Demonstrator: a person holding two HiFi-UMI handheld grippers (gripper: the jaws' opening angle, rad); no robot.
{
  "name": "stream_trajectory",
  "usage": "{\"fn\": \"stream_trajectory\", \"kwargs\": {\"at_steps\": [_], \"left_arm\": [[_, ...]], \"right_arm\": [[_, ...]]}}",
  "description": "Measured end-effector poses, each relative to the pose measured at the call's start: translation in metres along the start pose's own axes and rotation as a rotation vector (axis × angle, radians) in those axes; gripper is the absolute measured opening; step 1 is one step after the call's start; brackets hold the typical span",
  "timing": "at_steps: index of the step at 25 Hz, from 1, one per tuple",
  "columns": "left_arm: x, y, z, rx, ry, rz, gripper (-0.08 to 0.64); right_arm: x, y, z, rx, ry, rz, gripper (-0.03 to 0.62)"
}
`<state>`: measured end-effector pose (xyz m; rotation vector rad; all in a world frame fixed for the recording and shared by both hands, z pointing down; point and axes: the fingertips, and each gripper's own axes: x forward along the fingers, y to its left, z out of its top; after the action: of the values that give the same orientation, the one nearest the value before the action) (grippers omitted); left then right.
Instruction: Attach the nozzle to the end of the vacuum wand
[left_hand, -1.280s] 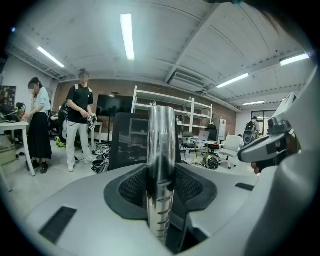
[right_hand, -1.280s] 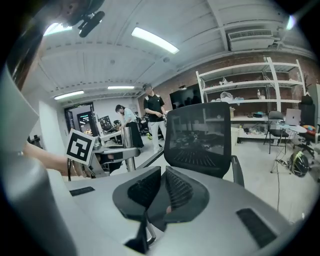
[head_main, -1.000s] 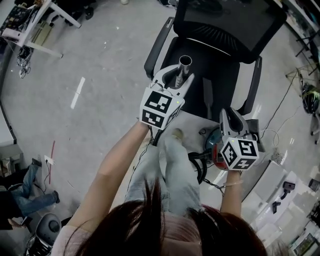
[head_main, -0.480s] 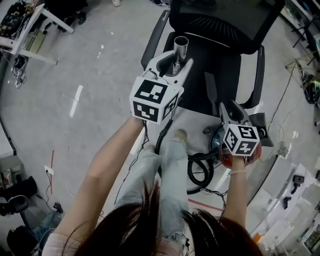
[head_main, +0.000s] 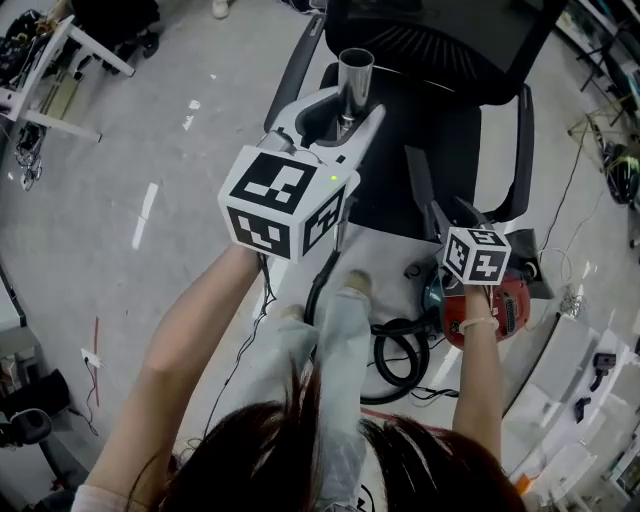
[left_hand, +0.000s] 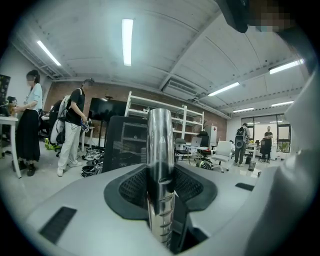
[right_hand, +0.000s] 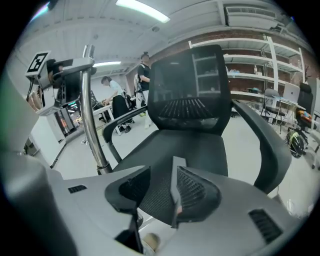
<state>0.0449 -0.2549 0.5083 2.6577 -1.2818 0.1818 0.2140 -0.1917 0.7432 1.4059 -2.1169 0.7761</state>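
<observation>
My left gripper (head_main: 340, 118) is shut on the chrome vacuum wand (head_main: 353, 80), which stands nearly upright with its open end up, in front of the chair. In the left gripper view the wand (left_hand: 160, 160) fills the gap between the pads. The flat grey nozzle (head_main: 415, 178) lies on the black chair seat. My right gripper (head_main: 448, 214) has come down to the nozzle's near end and its jaws have just been opening. In the right gripper view the nozzle (right_hand: 175, 187) sits between the jaws, close beside the right pad, with a gap to the left pad.
A black office chair (head_main: 440, 50) with armrests stands ahead. The red vacuum body (head_main: 505, 305) and a coiled black hose (head_main: 395, 345) lie on the floor by my legs. People (left_hand: 75, 130) and shelves are in the background.
The right gripper has dropped towards the chair seat and its jaws have opened around the nozzle's end. The left gripper keeps its hold on the wand.
</observation>
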Motion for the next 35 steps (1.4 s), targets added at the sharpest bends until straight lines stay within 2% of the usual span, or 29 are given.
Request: {"fn": "stream_trajectory", "kwargs": {"at_steps": [8,18,35], "left_arm": [[0.007,0.003,-0.004,-0.010,0.021,-0.022,0.153],[0.018,0.006,-0.009,-0.011,0.029,-0.028,0.153],[0.039,0.008,-0.017,-0.011,0.063,-0.062,0.153]], "right_arm": [[0.053,-0.018,-0.035,0.046,0.088,0.040,0.198],[0.102,-0.053,-0.055,0.088,0.174,0.025,0.219],[0.153,-0.067,-0.088,0.160,0.443,0.139,0.265]]}}
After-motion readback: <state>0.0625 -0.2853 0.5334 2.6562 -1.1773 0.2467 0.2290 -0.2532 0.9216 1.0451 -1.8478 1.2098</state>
